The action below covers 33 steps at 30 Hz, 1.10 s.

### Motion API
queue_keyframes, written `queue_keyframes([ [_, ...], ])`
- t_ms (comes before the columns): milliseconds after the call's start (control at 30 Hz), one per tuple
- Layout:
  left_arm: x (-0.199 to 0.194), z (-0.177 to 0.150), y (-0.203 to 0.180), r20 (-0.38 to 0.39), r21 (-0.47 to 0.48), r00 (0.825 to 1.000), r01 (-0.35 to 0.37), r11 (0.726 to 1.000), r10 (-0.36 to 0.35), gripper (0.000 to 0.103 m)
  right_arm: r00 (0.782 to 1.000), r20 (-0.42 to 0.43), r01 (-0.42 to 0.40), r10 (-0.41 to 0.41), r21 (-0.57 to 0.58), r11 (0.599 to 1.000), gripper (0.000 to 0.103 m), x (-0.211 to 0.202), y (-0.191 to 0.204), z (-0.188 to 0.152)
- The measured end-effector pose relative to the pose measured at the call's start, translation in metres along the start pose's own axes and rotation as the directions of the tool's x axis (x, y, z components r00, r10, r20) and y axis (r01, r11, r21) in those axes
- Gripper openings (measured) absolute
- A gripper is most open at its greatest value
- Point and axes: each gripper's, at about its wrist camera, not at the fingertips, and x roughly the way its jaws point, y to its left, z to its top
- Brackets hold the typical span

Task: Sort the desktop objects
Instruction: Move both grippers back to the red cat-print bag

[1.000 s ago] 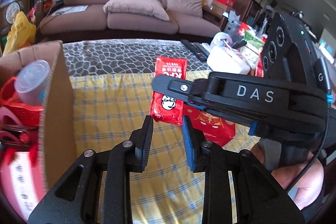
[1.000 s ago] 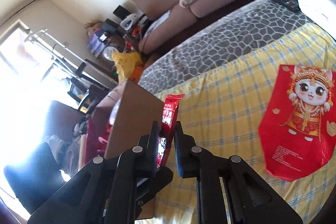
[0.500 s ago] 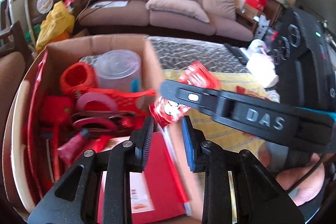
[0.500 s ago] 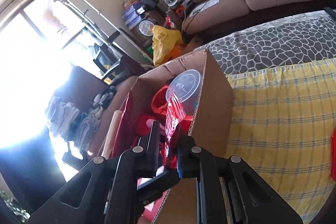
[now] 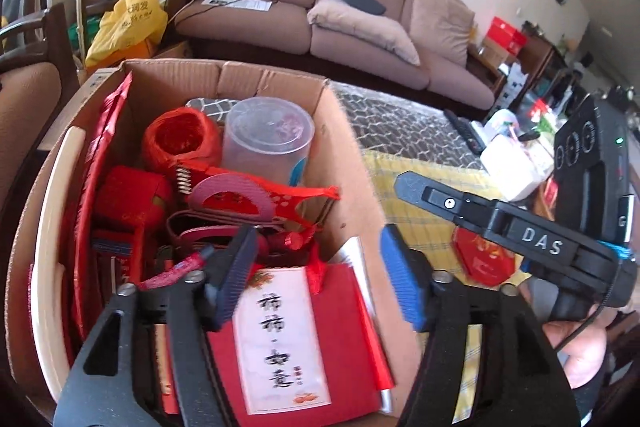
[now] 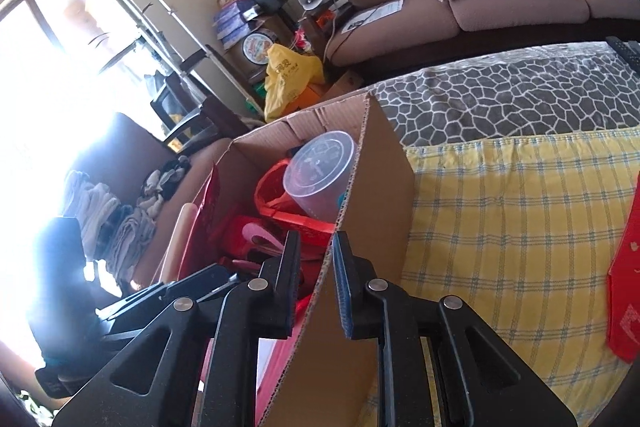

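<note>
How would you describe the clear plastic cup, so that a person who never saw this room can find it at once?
Look for the open cardboard box at the edge of the table with the yellow checked cloth. The clear plastic cup stands in its far corner, beside a ball of red string. It is the only see-through thing there; almost everything around it is red.

"DAS" on right gripper (image 5: pixel 416 183) body
</note>
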Motion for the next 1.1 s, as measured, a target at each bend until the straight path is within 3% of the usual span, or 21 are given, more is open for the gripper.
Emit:
queue_keyframes([
  [100,-0.002,0.0,-0.019,0.021,0.02,0.999,0.038,0.999,-0.039,0.079,0.999,0.021,0.034,-0.034,0.014,0.999,0.037,-0.012,-0.012,0.003],
  [200,0.0,0.0,-0.041,0.033,0.048,0.997,0.063,0.997,-0.065,0.083,0.996,0.037,0.083,-0.084,0.026,0.996,0.057,-0.026,-0.028,0.005],
  [267,0.003,-0.001,-0.055,0.033,0.061,0.997,0.071,0.996,-0.073,0.1,0.992,0.048,0.113,-0.115,0.033,0.993,0.067,-0.037,-0.04,0.005],
  [367,0.01,-0.002,-0.077,0.031,0.091,0.997,0.068,0.994,-0.072,0.103,0.986,0.067,0.149,-0.153,0.061,0.987,0.081,-0.056,-0.061,0.005],
  [600,0.027,-0.01,-0.124,0.019,0.14,0.995,0.091,0.986,-0.095,0.103,0.967,0.088,0.226,-0.24,0.14,0.964,0.084,-0.099,-0.11,0.004],
  [833,0.059,-0.024,-0.168,-0.027,0.196,0.993,0.118,0.973,-0.115,0.103,0.931,0.091,0.333,-0.354,0.189,0.924,0.085,-0.138,-0.156,0.0],
  [967,0.099,-0.038,-0.187,-0.127,0.2,0.982,0.165,0.966,-0.142,0.103,0.898,0.058,0.415,-0.437,0.224,0.882,0.085,-0.153,-0.191,-0.009],
  [1100,0.147,-0.055,-0.193,-0.254,0.131,0.95,0.219,0.967,-0.18,0.103,0.868,-0.003,0.478,-0.496,0.273,0.835,0.085,-0.163,-0.229,-0.024],
])
